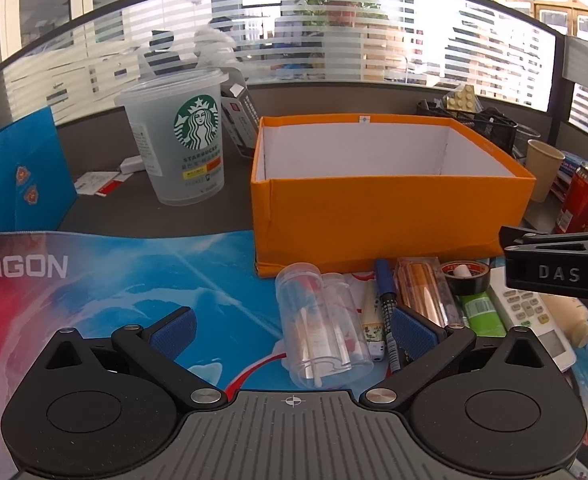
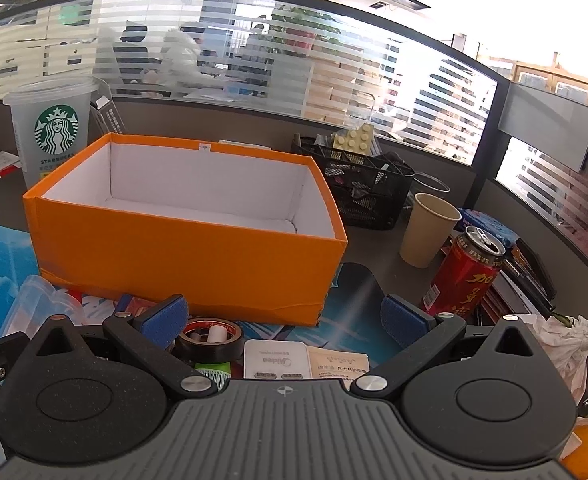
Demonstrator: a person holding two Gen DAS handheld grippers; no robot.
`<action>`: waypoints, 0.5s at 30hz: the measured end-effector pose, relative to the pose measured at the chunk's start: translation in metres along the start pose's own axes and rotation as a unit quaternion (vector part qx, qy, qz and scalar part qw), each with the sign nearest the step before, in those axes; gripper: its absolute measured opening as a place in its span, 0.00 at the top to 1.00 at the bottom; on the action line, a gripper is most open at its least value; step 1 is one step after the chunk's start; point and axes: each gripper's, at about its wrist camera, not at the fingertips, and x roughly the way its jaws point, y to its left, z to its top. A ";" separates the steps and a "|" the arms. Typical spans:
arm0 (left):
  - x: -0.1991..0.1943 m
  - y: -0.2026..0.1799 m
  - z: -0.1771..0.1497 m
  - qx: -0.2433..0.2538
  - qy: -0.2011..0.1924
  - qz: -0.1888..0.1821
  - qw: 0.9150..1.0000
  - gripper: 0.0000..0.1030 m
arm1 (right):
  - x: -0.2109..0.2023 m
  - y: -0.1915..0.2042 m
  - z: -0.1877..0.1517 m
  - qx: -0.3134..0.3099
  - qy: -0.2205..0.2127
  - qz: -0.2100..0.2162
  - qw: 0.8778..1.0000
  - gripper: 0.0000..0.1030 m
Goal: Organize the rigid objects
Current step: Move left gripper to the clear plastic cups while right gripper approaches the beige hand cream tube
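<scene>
The big orange cardboard box (image 1: 390,216) with white inside walls sits open on the desk, and both views look straight at it. In the left wrist view, the left gripper (image 1: 294,330) has its blue pads spread wide and holds nothing. Between the pads, in front of the box, lies a clear plastic tube (image 1: 318,324) on its side. Beside the tube, also in front of the box, lie a dark blue pen (image 1: 386,292), a clear packet with an orange stick (image 1: 426,288), a black roll of tape (image 1: 464,276), a green wrapped stick (image 1: 480,308) and a white remote control (image 1: 534,316). Only this view shows the pen and the packet. In the right wrist view, the right gripper (image 2: 287,316) is also spread wide and holds nothing. Only this view shows the white bottom inside the box, and nothing lies in it there. Right of the box stand a tan paper cup (image 2: 426,232) and a red drink can (image 2: 466,276). Left of the box stands a frosted plastic cup with a green logo (image 1: 181,140).
</scene>
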 end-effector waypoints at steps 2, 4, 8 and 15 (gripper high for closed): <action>0.007 0.000 0.002 0.006 0.000 0.014 1.000 0.00 | 0.001 -0.003 -0.002 0.003 0.000 0.005 1.000 0.00; 0.006 0.005 -0.002 0.002 -0.001 0.024 1.000 0.00 | 0.003 -0.010 -0.003 0.011 0.000 0.012 1.000 0.00; 0.017 0.012 -0.002 -0.001 0.003 0.022 1.000 0.00 | 0.004 -0.035 -0.010 0.051 -0.006 0.023 0.998 0.00; 0.029 0.014 -0.013 0.046 -0.018 0.030 0.998 0.00 | 0.008 -0.083 -0.048 0.100 -0.004 0.038 0.994 0.00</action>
